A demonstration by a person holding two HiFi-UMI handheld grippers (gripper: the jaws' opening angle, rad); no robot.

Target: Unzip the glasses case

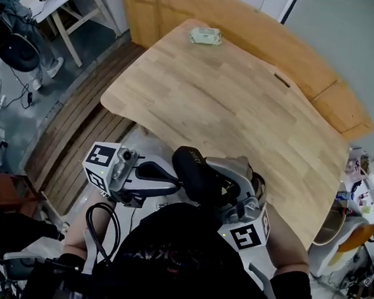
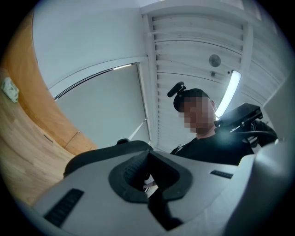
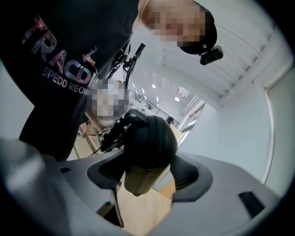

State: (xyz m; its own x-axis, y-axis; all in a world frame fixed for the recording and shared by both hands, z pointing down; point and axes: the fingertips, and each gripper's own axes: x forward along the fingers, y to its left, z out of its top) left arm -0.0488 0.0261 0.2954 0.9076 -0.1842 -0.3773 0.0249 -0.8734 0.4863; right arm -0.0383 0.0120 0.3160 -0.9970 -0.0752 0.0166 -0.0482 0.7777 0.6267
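The black oval zip-up glasses case (image 1: 192,168) is up off the surface, right in against the person's chest, sitting between the jaws of the right gripper (image 1: 213,183), which are spread wide and clamped on its sides. The left gripper (image 1: 175,186) is just beside it, pressed together on nothing visible. Beyond lies the pale wooden surface (image 1: 241,105).
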